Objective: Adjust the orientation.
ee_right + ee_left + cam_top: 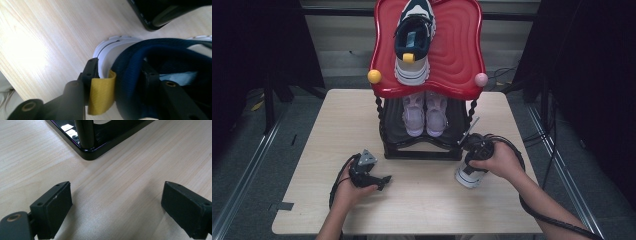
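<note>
A navy and white sneaker [468, 176] stands heel-up on the table by the rack's front right corner. My right gripper [476, 154] comes down on its heel. In the right gripper view my right gripper [120, 67] has one jaw outside, against the white heel and the yellow pull tab [101, 96]. The other jaw is inside, against the navy collar [160, 47], so it is shut on the heel. My left gripper [382, 181] rests on the table left of the rack's front. In its own view my left gripper [116, 202] is open over bare wood.
The shoe rack has a red wavy top shelf [457, 55] with a matching navy sneaker [414, 40] on it, and a pink pair [425, 112] below. Yellow [374, 76] and pink [481, 79] balls cap its posts. Its black base [87, 152] lies just ahead of the left jaws.
</note>
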Tool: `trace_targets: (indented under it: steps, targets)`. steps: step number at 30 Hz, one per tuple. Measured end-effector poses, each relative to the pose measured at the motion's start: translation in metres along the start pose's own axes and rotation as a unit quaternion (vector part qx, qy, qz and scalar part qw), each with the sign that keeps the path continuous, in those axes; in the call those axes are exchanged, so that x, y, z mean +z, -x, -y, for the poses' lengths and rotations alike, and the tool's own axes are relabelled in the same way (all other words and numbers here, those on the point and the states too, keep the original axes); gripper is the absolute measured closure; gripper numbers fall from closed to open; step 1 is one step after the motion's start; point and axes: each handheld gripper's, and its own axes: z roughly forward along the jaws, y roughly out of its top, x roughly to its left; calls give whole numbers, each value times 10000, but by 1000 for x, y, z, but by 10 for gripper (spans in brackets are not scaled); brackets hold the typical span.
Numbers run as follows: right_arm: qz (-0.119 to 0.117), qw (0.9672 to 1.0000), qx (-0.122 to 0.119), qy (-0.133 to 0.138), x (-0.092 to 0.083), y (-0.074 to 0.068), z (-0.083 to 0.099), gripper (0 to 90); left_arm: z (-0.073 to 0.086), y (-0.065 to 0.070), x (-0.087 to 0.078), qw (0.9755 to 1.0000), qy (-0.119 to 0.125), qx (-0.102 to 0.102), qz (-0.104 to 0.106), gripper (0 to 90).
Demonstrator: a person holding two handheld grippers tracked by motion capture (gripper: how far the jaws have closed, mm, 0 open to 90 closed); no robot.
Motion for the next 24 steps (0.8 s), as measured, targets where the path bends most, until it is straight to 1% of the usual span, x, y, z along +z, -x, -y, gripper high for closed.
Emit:
trace_targets:
  steps: [1,2,5,6,7,9,11,13,15,19,21,22,23,24]
  targets:
    - [0,10000,0,0,0,0,0,579,0,0,0,10000,0,0,0,92]
    - [-12,10000,-55,-37,4,0,1,583,0,0,0,10000,8,1,5,92]
    - [-52,10000,9,-60,9,-1,2,588,0,0,0,10000,6,3,5,92]
    - [-68,10000,23,-21,11,-1,3,593,0,0,0,10000,2,1,2,92]
    - [-60,10000,-26,-24,11,0,3,596,0,0,0,10000,1,1,1,92]
    - [-63,10000,12,-14,11,0,4,600,0,0,0,10000,2,0,2,92]
    - [-85,9999,98,-19,12,-1,4,615,0,0,0,10000,2,0,2,92]
    - [-53,9999,101,-21,12,0,4,629,0,0,0,10000,7,4,8,92]
    - [-84,9999,132,-45,12,0,4,646,0,0,0,10000,8,3,6,92]
    - [-66,9999,118,-24,12,0,4,670,0,0,0,10000,7,3,7,92]
    - [-73,10000,61,-20,12,-1,4,681,0,0,0,10000,7,3,5,92]
    - [-55,9999,84,-10,12,-1,5,686,0,0,0,10000,7,5,5,92]
    - [-44,10000,10,33,12,0,6,693,0,0,0,10000,9,3,6,92]
    - [-80,9999,69,30,12,-1,7,700,0,0,0,10000,9,3,6,92]
